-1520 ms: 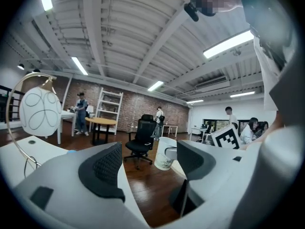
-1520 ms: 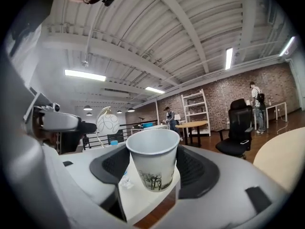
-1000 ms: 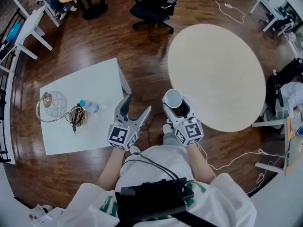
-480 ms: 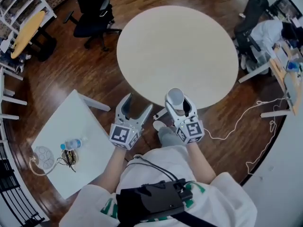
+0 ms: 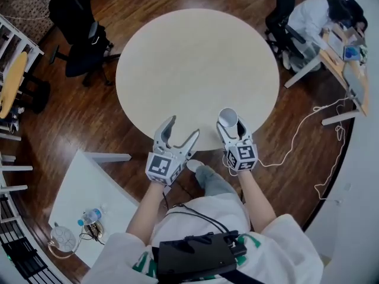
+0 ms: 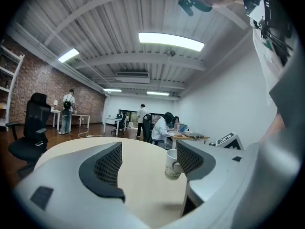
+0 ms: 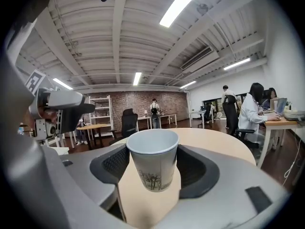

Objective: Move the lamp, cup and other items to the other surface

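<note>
Dark wood floor (image 5: 89,117) all round. Black office chair (image 5: 83,37) far left, on floor. Oval wooden-top table (image 5: 14,78) at left edge. Seated person in white top (image 5: 312,15) far right, at desk (image 5: 339,43) with laptop. White cable (image 5: 302,126) trailing across floor, right. Left gripper view: long ceiling light (image 6: 170,41) overhead; standing person with backpack (image 6: 69,109) far left, near brick wall (image 6: 43,87). Right gripper view: white shelving (image 7: 97,109) far left.
</note>
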